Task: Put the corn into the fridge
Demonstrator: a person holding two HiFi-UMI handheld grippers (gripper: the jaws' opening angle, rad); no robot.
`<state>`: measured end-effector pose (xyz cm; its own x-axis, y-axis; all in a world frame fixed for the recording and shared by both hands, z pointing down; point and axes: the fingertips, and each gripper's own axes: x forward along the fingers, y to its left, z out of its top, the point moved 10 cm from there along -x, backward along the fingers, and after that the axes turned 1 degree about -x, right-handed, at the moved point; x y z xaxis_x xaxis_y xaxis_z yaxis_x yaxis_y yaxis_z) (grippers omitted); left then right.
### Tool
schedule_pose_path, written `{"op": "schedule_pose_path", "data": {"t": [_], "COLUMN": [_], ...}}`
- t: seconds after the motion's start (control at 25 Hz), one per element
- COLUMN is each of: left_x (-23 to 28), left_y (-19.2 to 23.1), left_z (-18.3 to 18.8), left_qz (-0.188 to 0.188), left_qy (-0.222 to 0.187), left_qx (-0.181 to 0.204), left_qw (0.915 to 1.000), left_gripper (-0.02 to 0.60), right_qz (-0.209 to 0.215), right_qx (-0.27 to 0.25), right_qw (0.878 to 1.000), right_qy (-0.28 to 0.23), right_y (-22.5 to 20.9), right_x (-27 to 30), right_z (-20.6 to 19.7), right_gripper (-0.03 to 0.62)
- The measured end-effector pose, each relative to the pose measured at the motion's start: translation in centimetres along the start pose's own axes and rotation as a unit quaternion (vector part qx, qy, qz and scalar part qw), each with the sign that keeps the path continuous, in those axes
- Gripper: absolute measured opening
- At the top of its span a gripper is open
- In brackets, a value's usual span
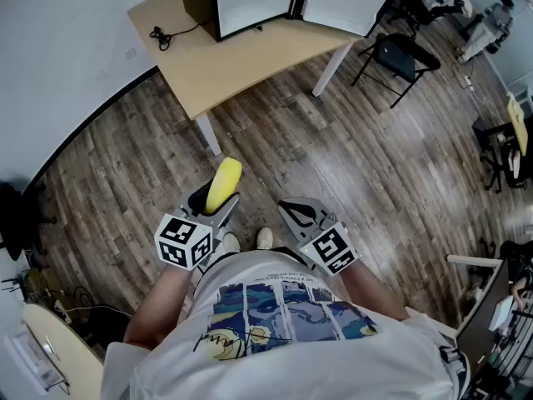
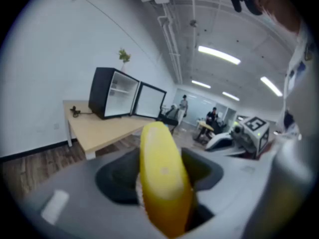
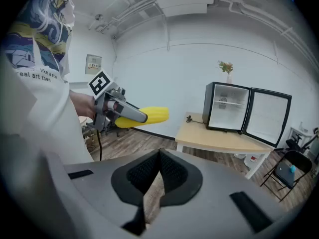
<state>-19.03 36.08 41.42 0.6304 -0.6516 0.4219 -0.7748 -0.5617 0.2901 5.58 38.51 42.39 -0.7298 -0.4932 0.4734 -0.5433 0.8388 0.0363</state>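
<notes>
Room: open office with white walls and a dark wood-plank floor (image 1: 350, 165).
Table: light wooden table (image 1: 225, 57) on white legs, against the wall ahead of the person.
Fridge: small black mini fridge (image 3: 227, 108) stands on the table. It is white inside with a shelf visible, and its door (image 3: 269, 116) is swung wide open to the right.
Fridge top: looks like a small plant sprig (image 3: 226, 67), too small to be sure.
Cable: black coiled cable (image 1: 162, 36) lies on the table left of the fridge, not touching it.
Chair: black folding chair (image 1: 400, 57) stands on the floor right of the table.
Corn: yellow corn cob (image 1: 223, 185) is held in the left gripper (image 1: 215, 202), in the air over the floor. It is well short of the table and fridge, with its free tip pointing toward them.
Left jaws: spread wide and clamped on the cob's near end, one pad on each side. Most of the cob sticks out past the tips.
Right jaws: the right gripper (image 3: 158, 158) is closed, tips touching, with nothing between them. Floor shows through the slit below the tips. It sits beside the left gripper, apart from it, aimed at the table.
Person: wears a white printed T-shirt (image 1: 283, 332) and stands with both forearms forward. Light shoes (image 1: 246, 240) show between the two grippers.
</notes>
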Motion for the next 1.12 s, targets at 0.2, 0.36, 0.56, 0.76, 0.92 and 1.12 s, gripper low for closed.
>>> {"op": "schedule_pose_path", "data": {"t": [0.2, 0.36, 0.56, 0.76, 0.92, 1.12], "left_x": [3.6, 5.8, 7.9, 11.6, 15.6, 20.2], "left_y": [-1.9, -1.9, -0.5, 3.0, 6.7, 11.4], "left_z": [0.9, 1.8, 3.5, 6.0, 8.6, 13.5], "left_qz": [-0.002, 0.0, 0.0, -0.009, -0.022, -0.046], "left_qy": [-0.005, -0.006, 0.003, 0.0, -0.005, -0.01], "left_qx": [0.006, 0.004, 0.009, 0.012, 0.011, 0.026], "left_qw": [1.0, 1.0, 1.0, 0.9999, 0.9997, 0.9985], "left_gripper": [0.262, 0.262, 0.262, 0.261, 0.261, 0.261], "right_qz": [-0.004, -0.012, -0.028, -0.057, -0.08, -0.106], "right_qx": [0.005, 0.007, 0.043, 0.064, 0.075, 0.088], "right_qw": [1.0, 1.0, 0.999, 0.996, 0.994, 0.99], "right_qy": [0.009, 0.012, 0.002, -0.005, 0.002, -0.005], "right_y": [-3.4, -5.7, -8.1, -11.8, -15.6, -20.1], "right_x": [-1.9, -2.2, -2.0, 0.1, 2.4, 5.7], "right_z": [-2.5, -3.7, -4.3, -3.4, -2.2, 1.3], "right_gripper": [0.011, 0.009, 0.011, 0.057, 0.054, 0.028]}}
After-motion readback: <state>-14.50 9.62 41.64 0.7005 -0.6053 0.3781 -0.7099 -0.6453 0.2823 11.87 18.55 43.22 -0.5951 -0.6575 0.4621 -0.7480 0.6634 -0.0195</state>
